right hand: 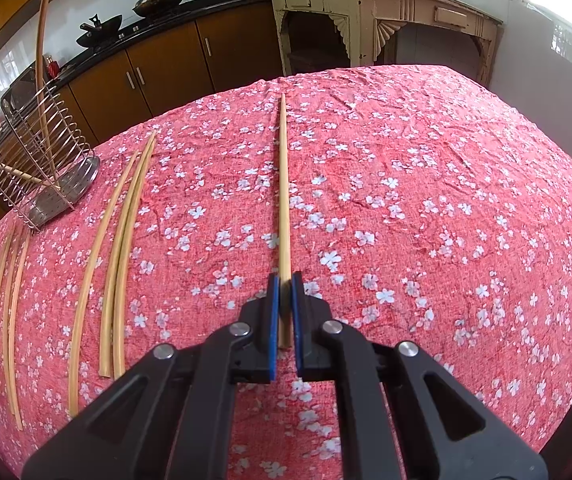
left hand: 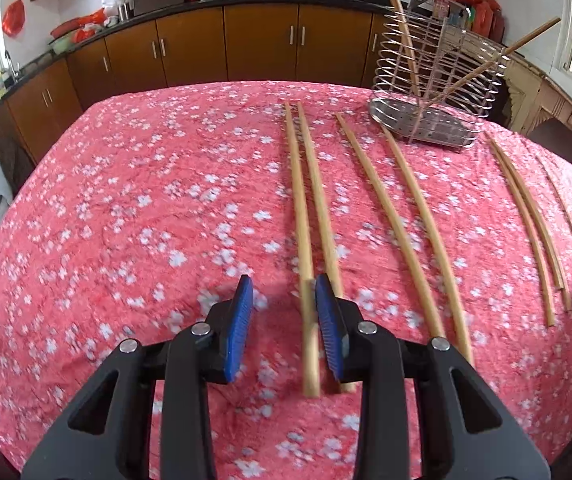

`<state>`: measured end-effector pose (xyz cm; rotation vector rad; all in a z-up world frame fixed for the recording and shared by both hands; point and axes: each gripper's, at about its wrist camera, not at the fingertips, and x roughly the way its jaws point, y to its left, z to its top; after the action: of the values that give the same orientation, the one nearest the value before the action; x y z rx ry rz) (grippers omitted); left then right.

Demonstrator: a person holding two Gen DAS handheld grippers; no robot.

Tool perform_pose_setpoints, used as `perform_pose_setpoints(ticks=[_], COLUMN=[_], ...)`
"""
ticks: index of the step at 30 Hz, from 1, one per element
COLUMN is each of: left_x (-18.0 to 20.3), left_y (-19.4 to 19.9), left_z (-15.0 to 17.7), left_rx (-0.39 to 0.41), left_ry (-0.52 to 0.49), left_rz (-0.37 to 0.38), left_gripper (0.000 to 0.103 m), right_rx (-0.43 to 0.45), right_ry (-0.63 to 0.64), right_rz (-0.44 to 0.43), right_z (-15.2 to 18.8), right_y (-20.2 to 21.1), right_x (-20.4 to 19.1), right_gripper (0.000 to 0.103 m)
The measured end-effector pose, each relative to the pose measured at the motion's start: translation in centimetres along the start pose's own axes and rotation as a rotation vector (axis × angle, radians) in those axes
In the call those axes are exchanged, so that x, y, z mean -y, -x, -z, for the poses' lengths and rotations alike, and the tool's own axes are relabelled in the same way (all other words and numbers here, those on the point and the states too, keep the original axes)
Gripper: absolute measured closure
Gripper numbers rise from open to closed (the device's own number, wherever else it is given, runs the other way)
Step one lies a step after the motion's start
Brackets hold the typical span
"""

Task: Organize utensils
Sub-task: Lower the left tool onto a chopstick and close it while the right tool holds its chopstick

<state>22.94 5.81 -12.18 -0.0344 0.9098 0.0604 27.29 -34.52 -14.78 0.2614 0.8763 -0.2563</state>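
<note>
On a table covered in a pink floral cloth (left hand: 146, 200), bamboo chopsticks lay in loose pairs, and a wire utensil rack (left hand: 433, 92) stood at the far side, already holding two chopsticks that leaned out of its top.

The right gripper (right hand: 284, 296) was clamped shut on a single chopstick (right hand: 284, 184) near its thick end, with the blue pads pressing both sides. The rest of the stick ran straight ahead over the cloth, pointing away from the camera.

The left gripper (left hand: 284, 300) stood partly open, its jaws astride the near end of the leftmost chopstick (left hand: 303, 264). The stick sat close against the right-hand pad, and a clear gap showed on the other side, so nothing was held there yet. Its partner (left hand: 319, 208) lay just beside it, partly under that same finger.

To do this pick well, the left jaws likely needed centring on the one stick, so that the neighbour was not caught too. Closing near the thick end would probably give a steadier hold.

The chopsticks were long, thin and pale tan, tapering towards their far tips. Another pair (left hand: 401, 208) lay to the right, and further sticks (left hand: 525, 220) lay beyond, near the table's right edge. They seemed light, smooth and liable to roll.
</note>
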Motion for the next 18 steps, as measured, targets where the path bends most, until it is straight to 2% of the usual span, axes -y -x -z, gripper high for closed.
perform_pose_setpoints(ticks=[6, 10, 15, 18], left_x=[-1.9, -2.0, -2.1, -0.7], left_y=[-1.2, -1.1, -0.5, -0.3], left_z=[-1.4, -1.1, -0.4, -0.2], left_rx=[-0.002, 0.020, 0.027, 0.022], left_ry=[0.040, 0.021, 0.010, -0.032], left_rz=[-0.036, -0.019, 0.055, 0.033], left_gripper=[0.070, 0.070, 0.070, 0.073], right_rx=[0.006, 0.035, 0.042, 0.042], right_ry=[-0.004, 0.026, 0.037, 0.039], right_rz=[0.032, 0.058, 0.068, 0.072], right_z=[-0.9, -0.6, -0.5, -0.5], right_y=[-0.6, -0.7, -0.5, -0.5], right_x=[0.4, 0.2, 0.1, 0.1], right_gripper=[0.095, 0.095, 0.095, 0.095])
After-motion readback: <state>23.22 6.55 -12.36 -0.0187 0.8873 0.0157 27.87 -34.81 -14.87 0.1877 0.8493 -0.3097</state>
